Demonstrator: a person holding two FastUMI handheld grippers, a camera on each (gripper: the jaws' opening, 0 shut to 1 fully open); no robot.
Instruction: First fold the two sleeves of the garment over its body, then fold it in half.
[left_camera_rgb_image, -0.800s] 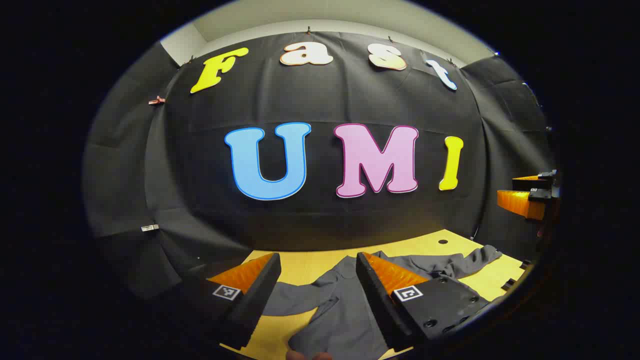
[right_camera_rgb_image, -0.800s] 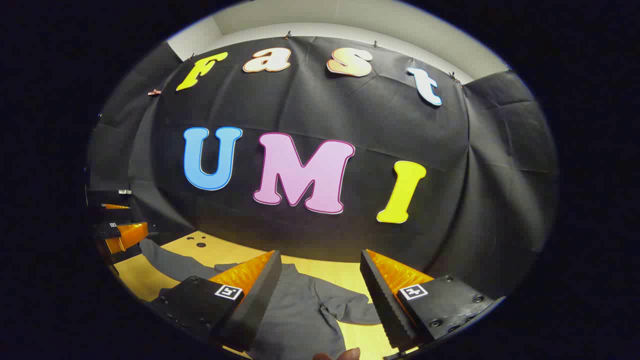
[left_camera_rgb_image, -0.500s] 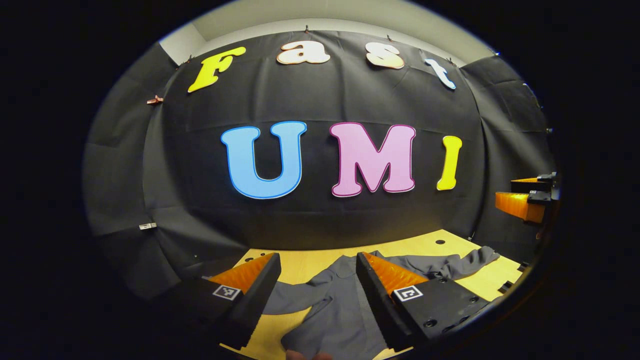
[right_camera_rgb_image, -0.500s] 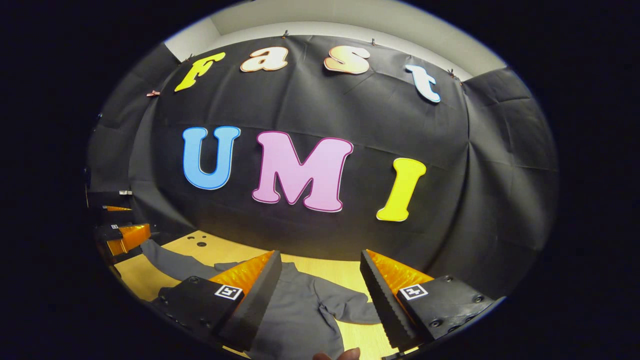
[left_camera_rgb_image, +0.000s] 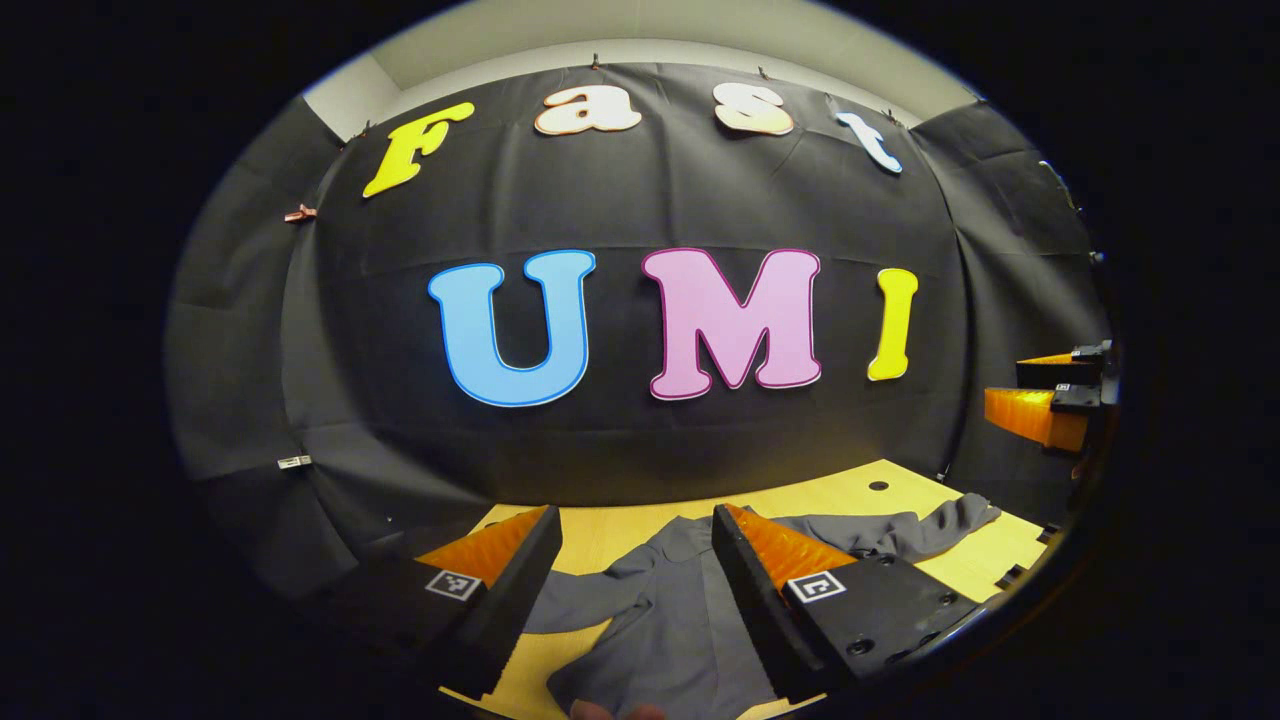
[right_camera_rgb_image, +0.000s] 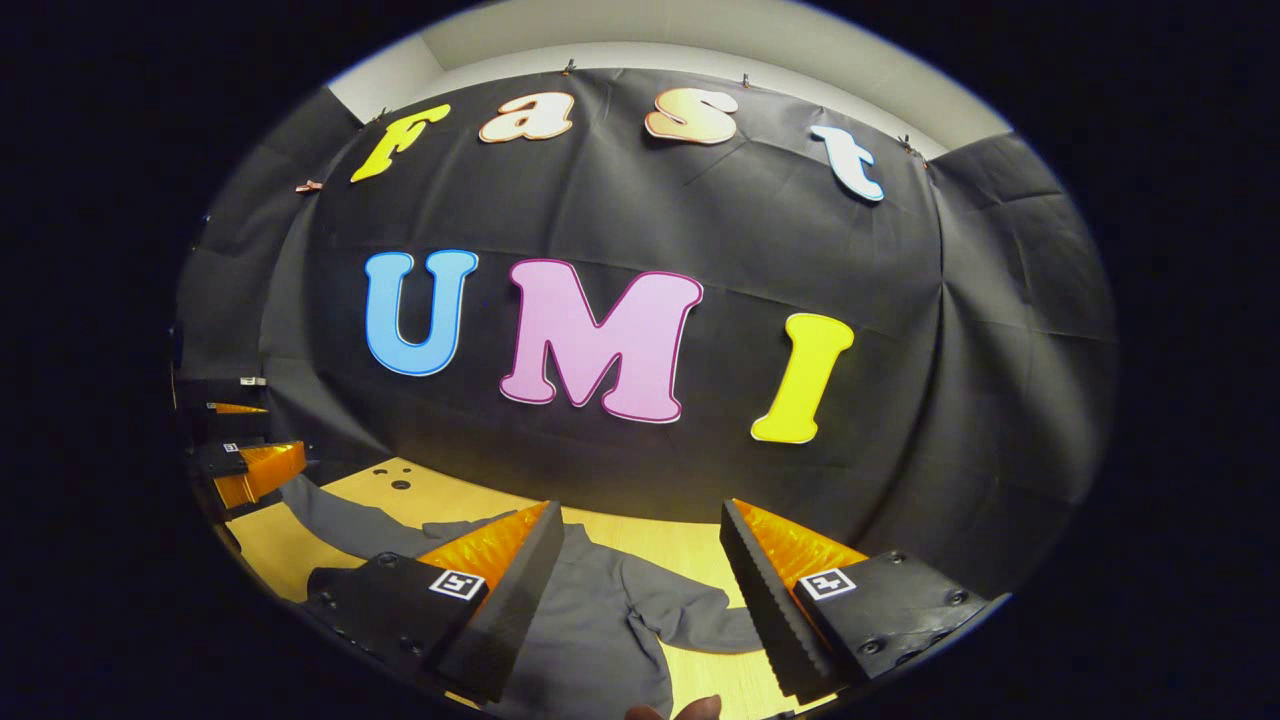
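— So, where's the garment (left_camera_rgb_image: 680, 620) lying?

— Flat on the wooden table (left_camera_rgb_image: 600, 535), spread out grey below both my grippers. In the left gripper view one sleeve (left_camera_rgb_image: 925, 525) runs out toward the table's far right edge, and another sleeve (left_camera_rgb_image: 575, 610) bends near my left finger. In the right gripper view a sleeve (right_camera_rgb_image: 700, 620) curls on the bare wood between my fingers, and the other reaches toward the left, near two small holes (right_camera_rgb_image: 392, 478) in the tabletop.

— How much room do I have at the edges?

— Bare wood shows behind the collar, up to the black cloth wall (right_camera_rgb_image: 620, 220), which stands right at the table's far edge.

— And the grippers?

— I hold the left gripper (left_camera_rgb_image: 636, 520) above the garment, jaws wide apart, nothing between them. The right gripper (right_camera_rgb_image: 640, 520) hangs the same way, jaws spread and empty. Each one points at the wall, tilted slightly down. I see the right gripper at the right rim of the left gripper view, well apart. A fingertip (right_camera_rgb_image: 695, 708) peeks in at the bottom of the right gripper view.
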